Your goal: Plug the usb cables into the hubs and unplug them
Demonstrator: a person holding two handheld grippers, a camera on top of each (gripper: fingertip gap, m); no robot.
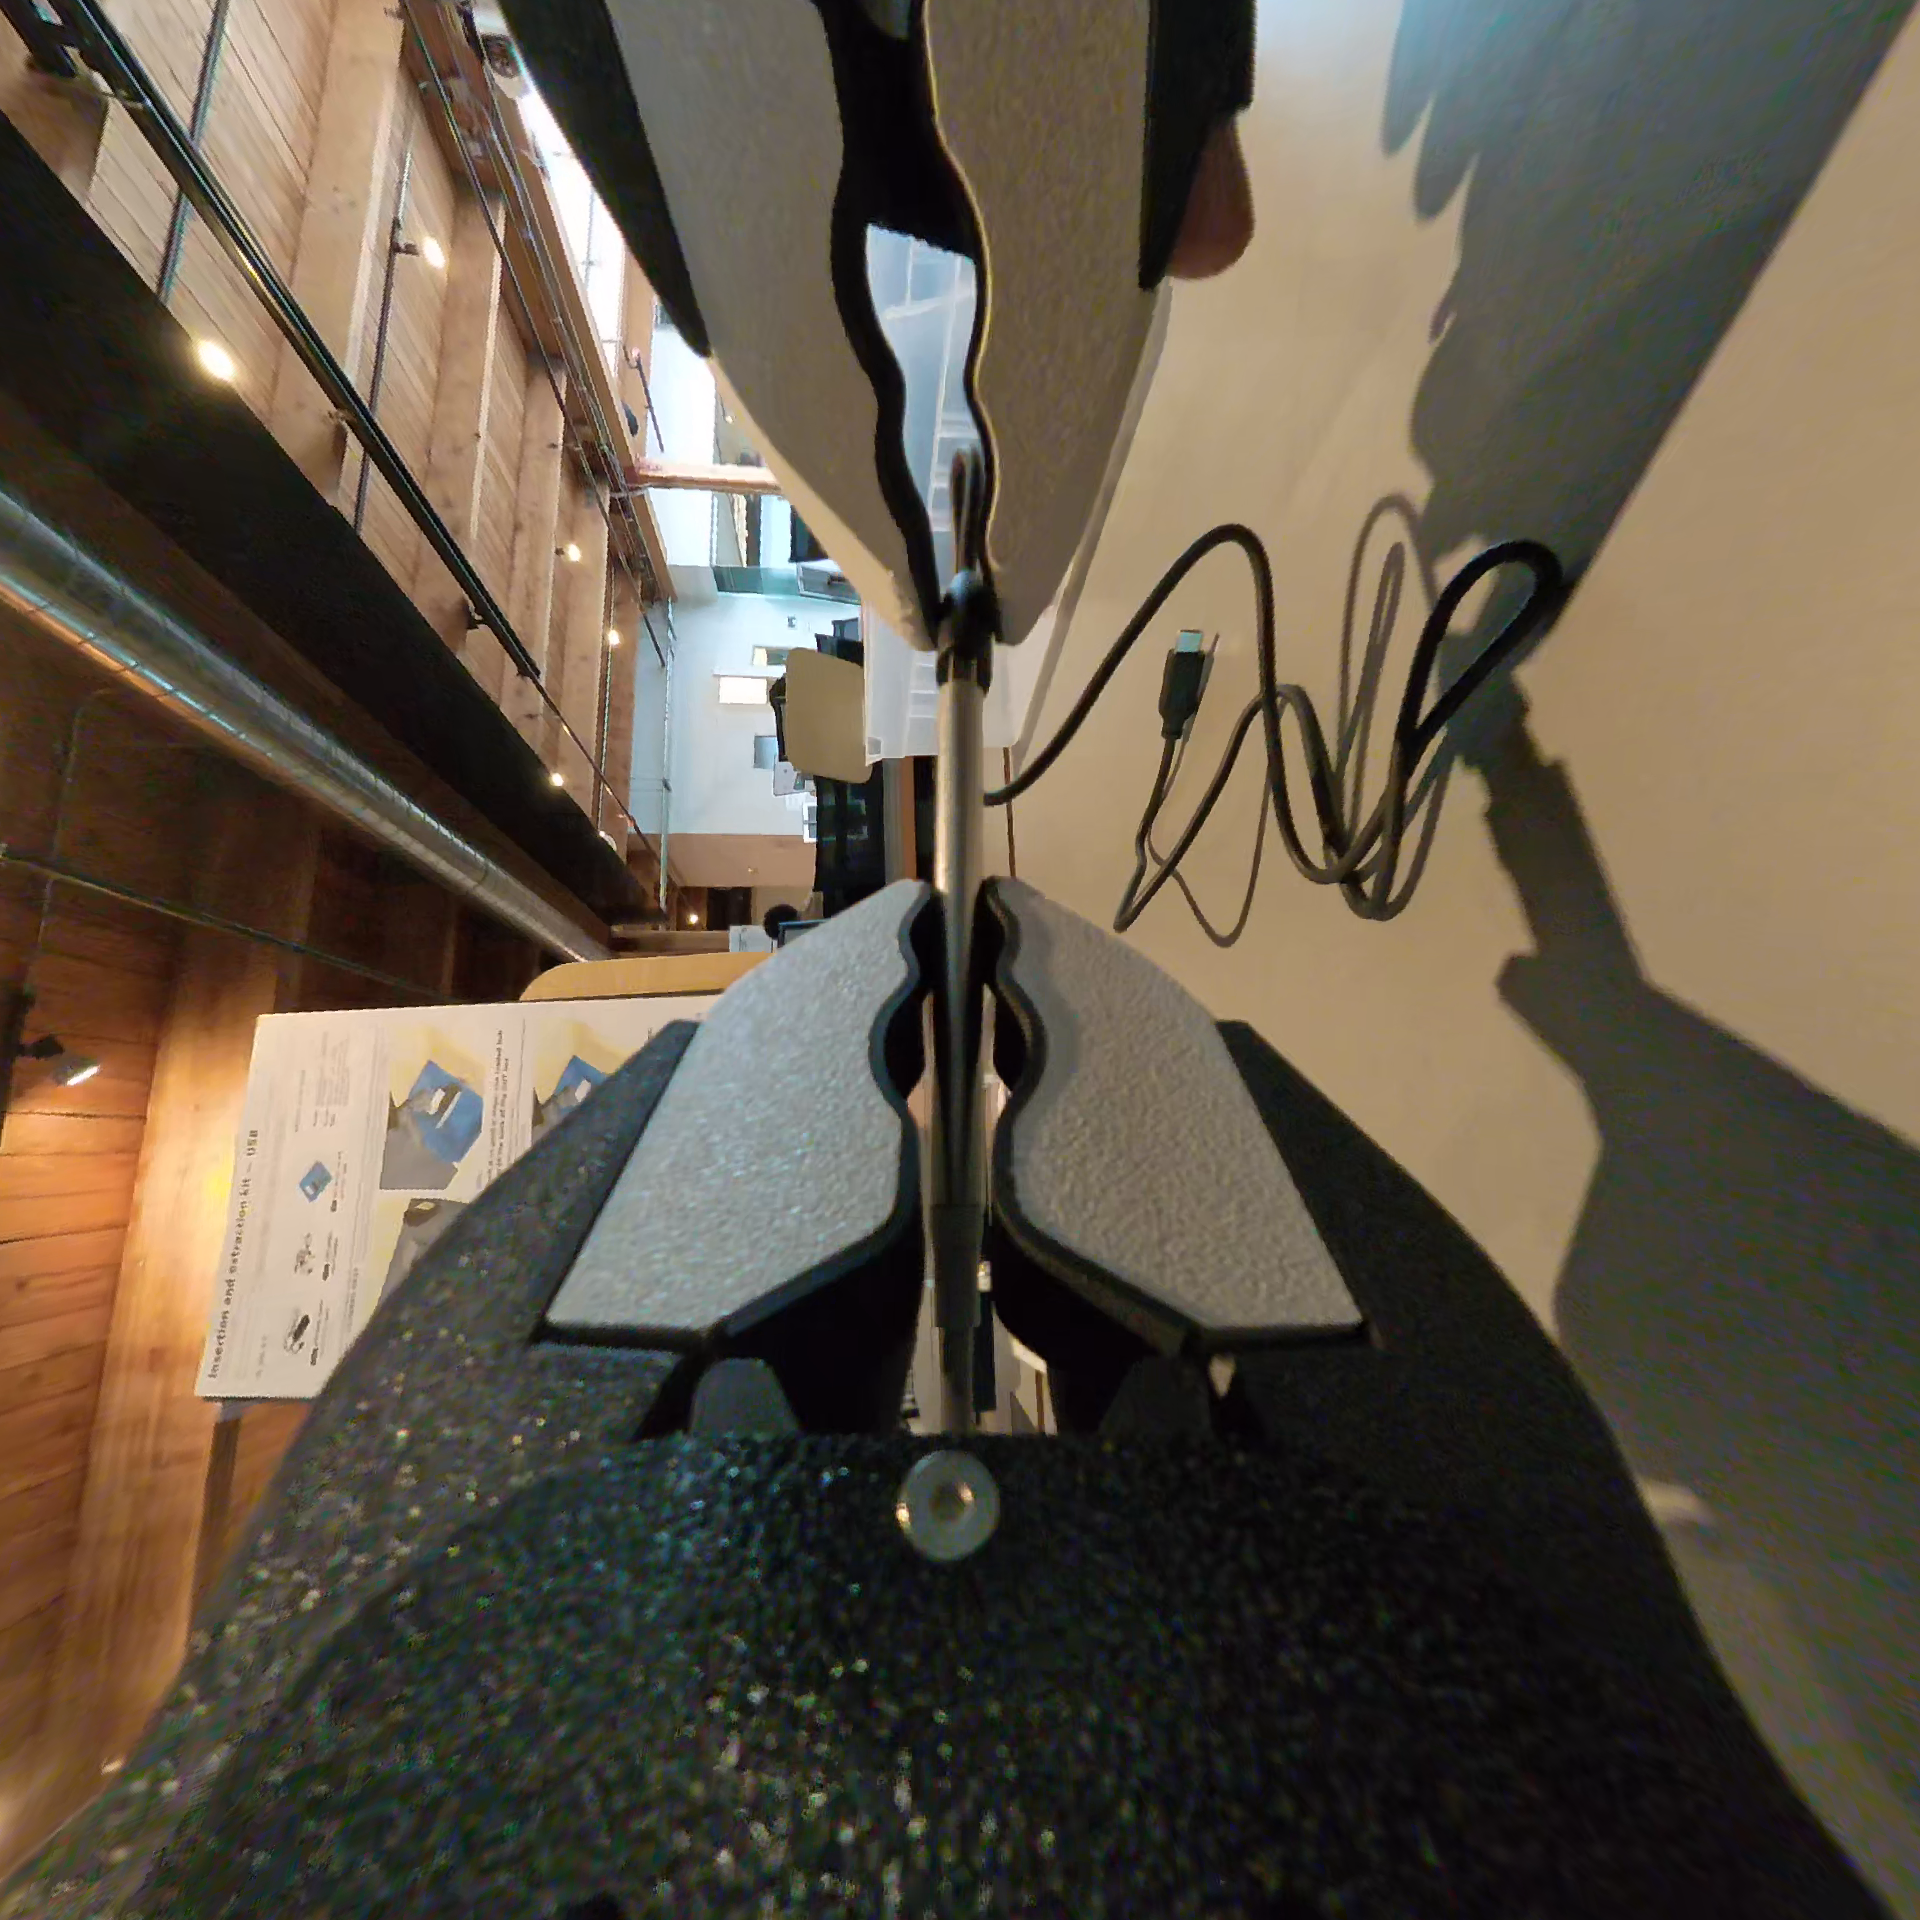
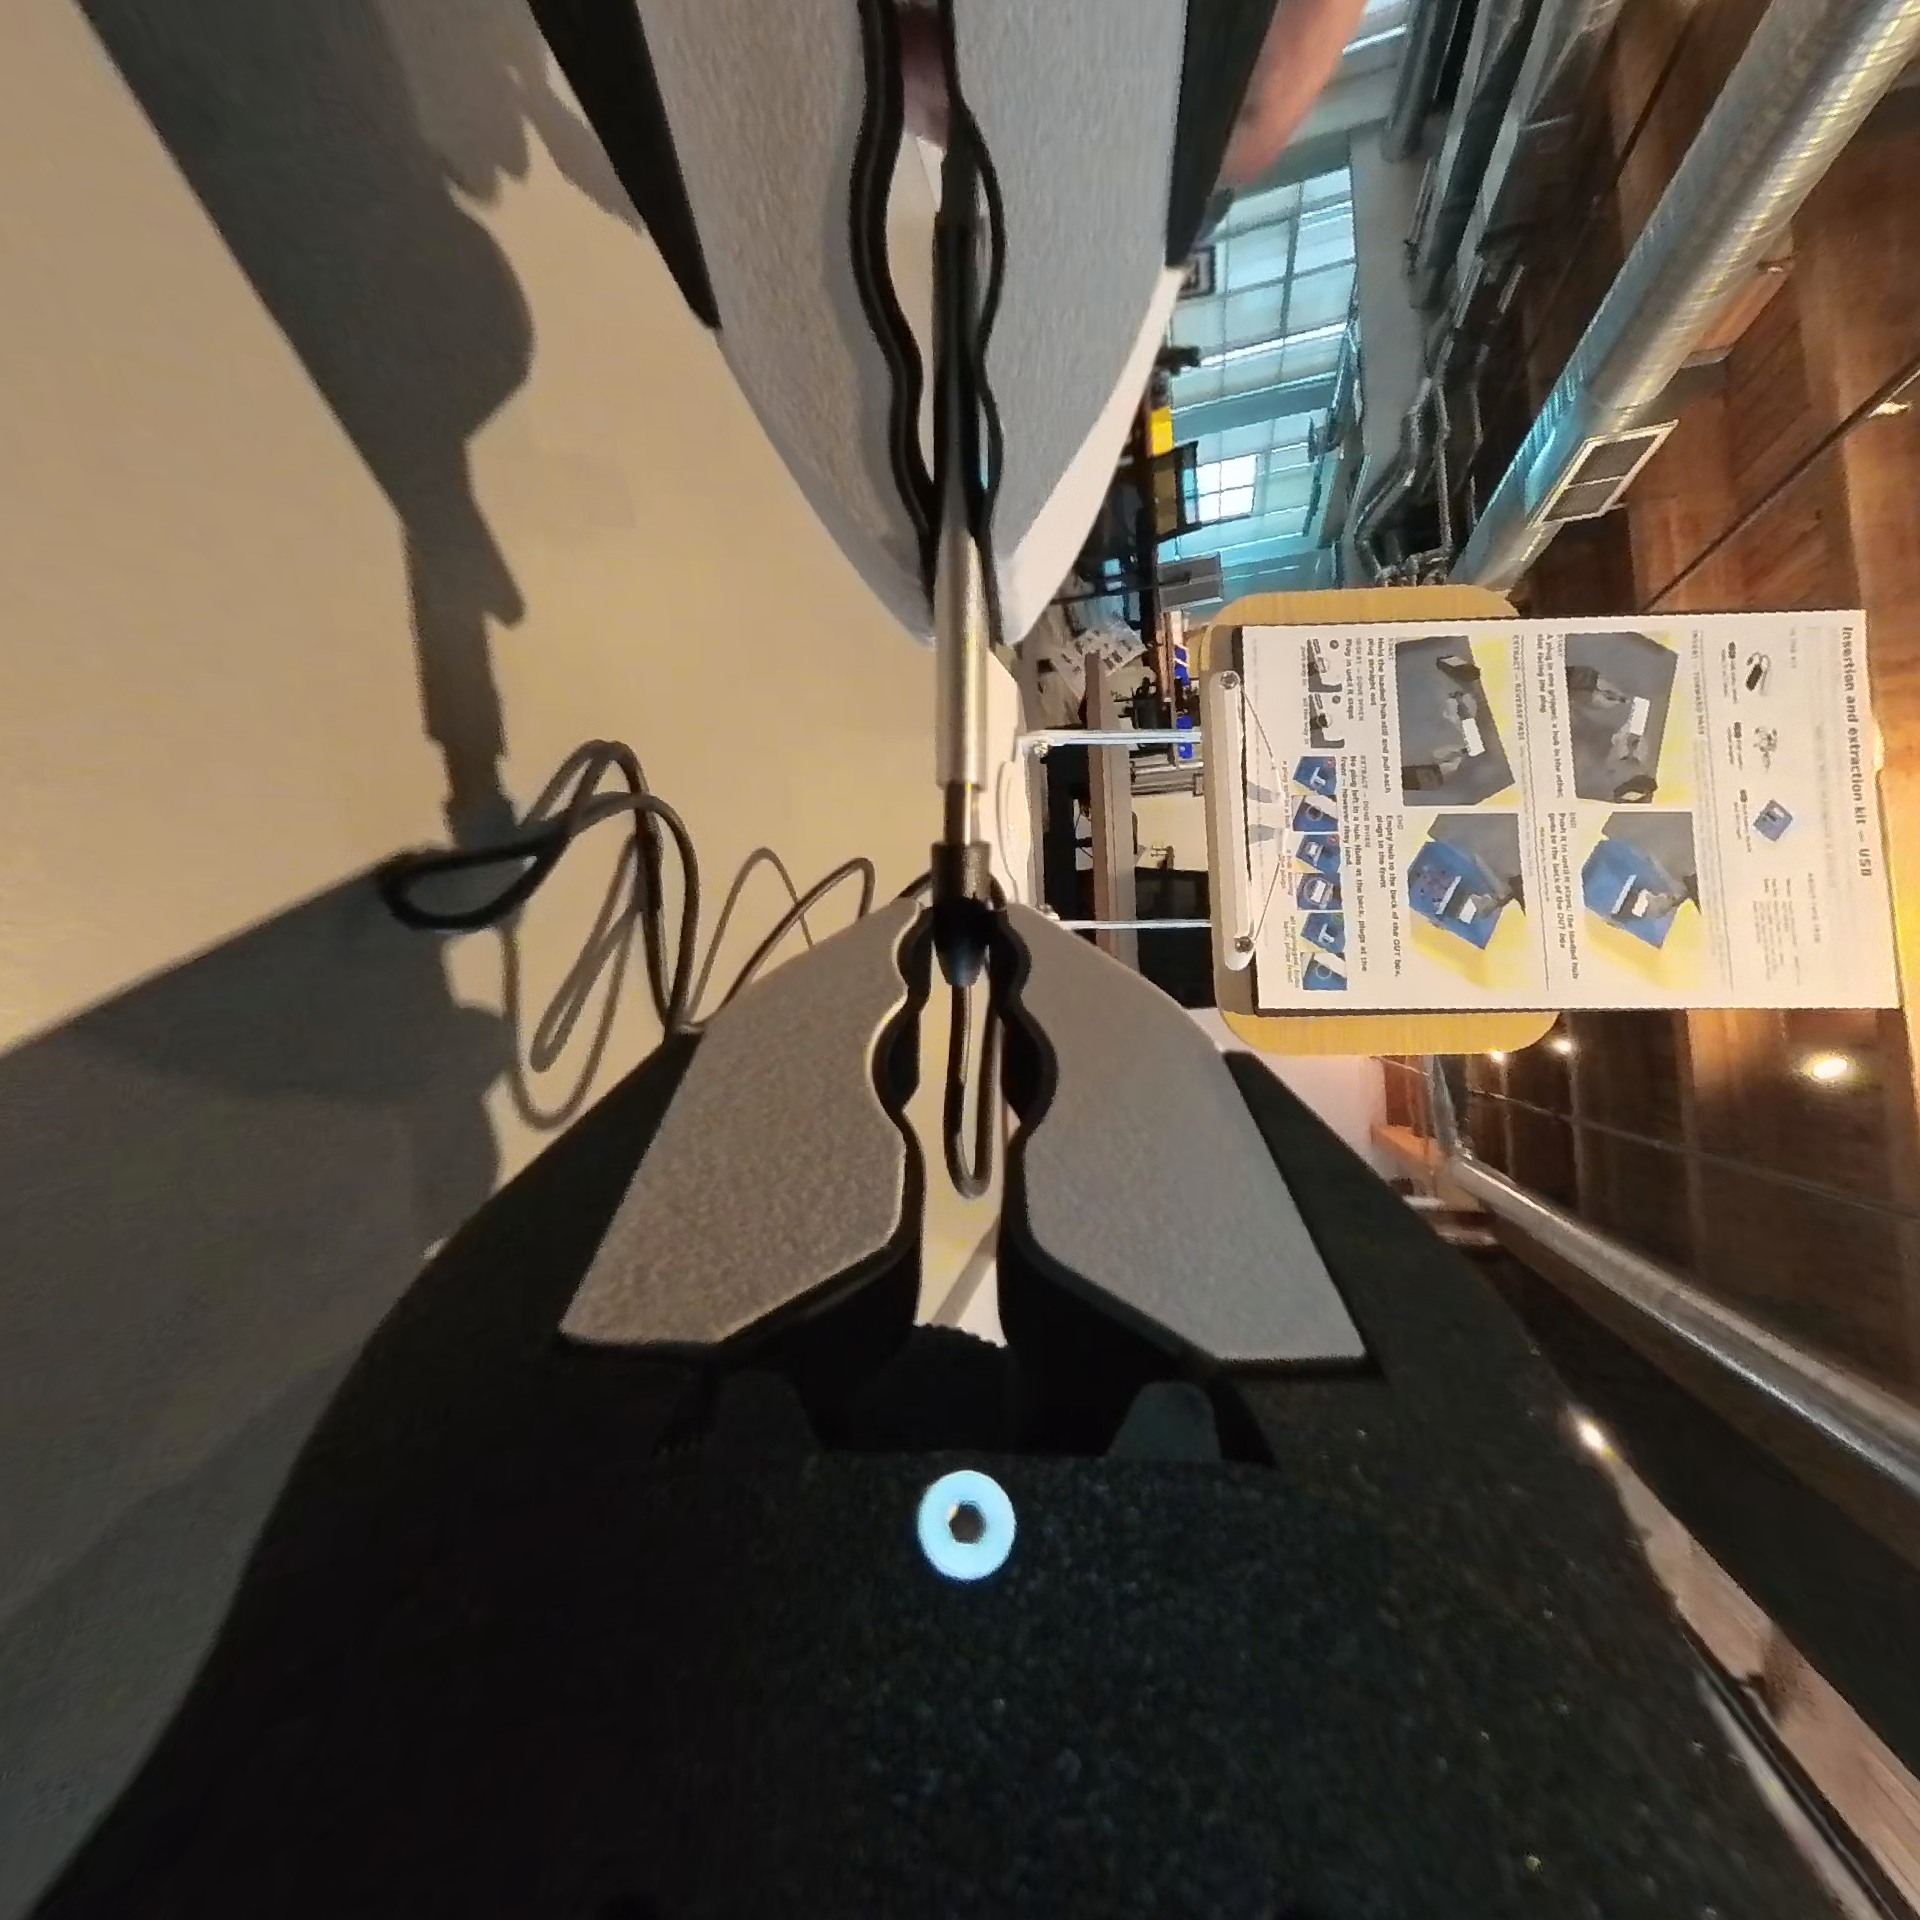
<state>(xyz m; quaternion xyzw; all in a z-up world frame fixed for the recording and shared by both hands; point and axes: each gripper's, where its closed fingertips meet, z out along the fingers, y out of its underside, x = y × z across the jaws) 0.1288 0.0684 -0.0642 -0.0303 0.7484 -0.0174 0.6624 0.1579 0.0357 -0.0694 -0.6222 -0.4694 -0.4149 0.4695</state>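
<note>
Above the cream table (image 1: 1351, 1039), left gripper (image 1: 961, 894) clamped on slim grey hub (image 1: 958, 790); right gripper (image 2: 961, 914) pinching black plug (image 2: 958, 883), seated in hub end.

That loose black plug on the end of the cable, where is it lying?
In the left wrist view, the loose plug lies on the pale table, right of the two grippers' meeting tips, beside the tangled black cable.

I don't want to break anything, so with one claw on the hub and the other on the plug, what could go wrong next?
The right claw pinches the black plug, apparently seated in the slim silver hub that the left claw holds. Any off-axis pull might bend the connector. The looped black cable on the cream table could snag and tug the plug sideways.
</note>
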